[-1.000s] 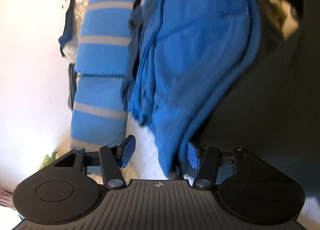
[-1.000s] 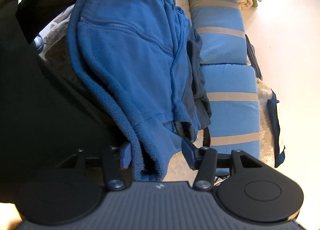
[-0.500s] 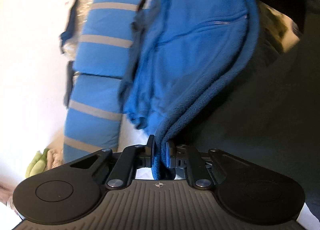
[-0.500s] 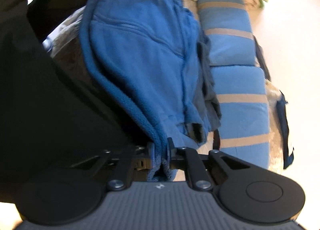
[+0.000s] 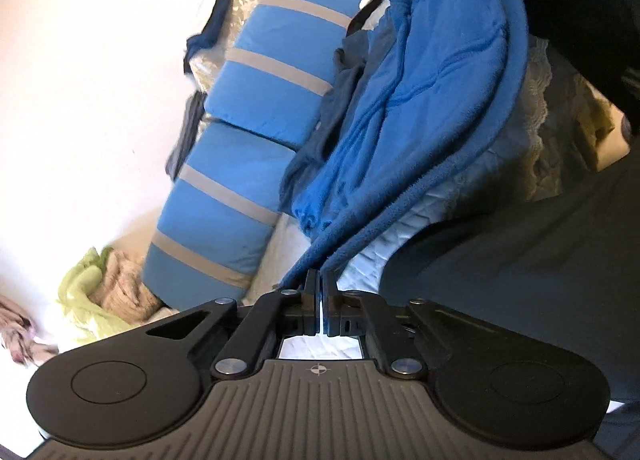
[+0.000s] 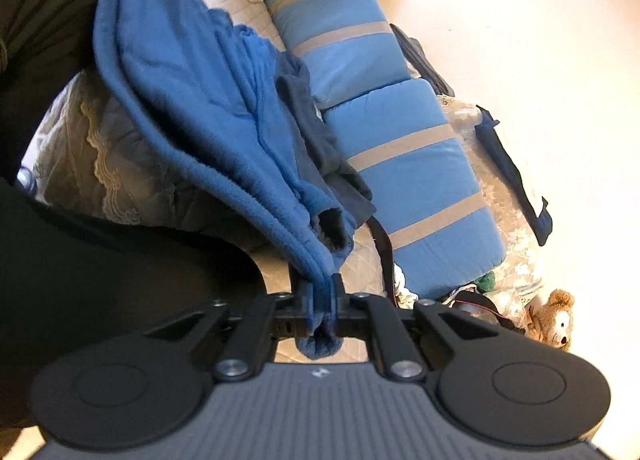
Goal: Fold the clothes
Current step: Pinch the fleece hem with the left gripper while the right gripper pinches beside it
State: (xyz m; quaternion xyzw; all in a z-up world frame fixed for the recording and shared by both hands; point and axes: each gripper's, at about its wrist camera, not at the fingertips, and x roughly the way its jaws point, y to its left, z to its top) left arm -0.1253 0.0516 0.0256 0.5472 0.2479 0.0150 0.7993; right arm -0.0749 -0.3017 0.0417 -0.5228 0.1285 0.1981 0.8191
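Observation:
A blue fleece garment (image 5: 432, 76) hangs stretched over a quilted bed surface (image 5: 376, 260). My left gripper (image 5: 320, 278) is shut on one corner of its thick hem, which runs taut up to the right. In the right wrist view the same fleece (image 6: 188, 84) slopes down to my right gripper (image 6: 322, 292), shut on the other hem corner, with a wad of fabric bulging below the pads. A cuffed sleeve opening (image 6: 332, 228) dangles just above that grip. A dark navy garment (image 6: 316, 132) lies under the fleece.
A blue cushion with grey stripes (image 5: 256, 132) (image 6: 400, 156) lies beside the fleece. Lace-edged bedding (image 6: 104, 164), a dark bag strap (image 6: 380, 244), a teddy bear (image 6: 554, 316) and a beige and green pile (image 5: 104, 300) sit around. A person's dark clothing (image 5: 540, 268) fills one side.
Both grippers went from open around the fleece hem to shut on it, then rose with it. The hem now pulls taut and both views have rolled.

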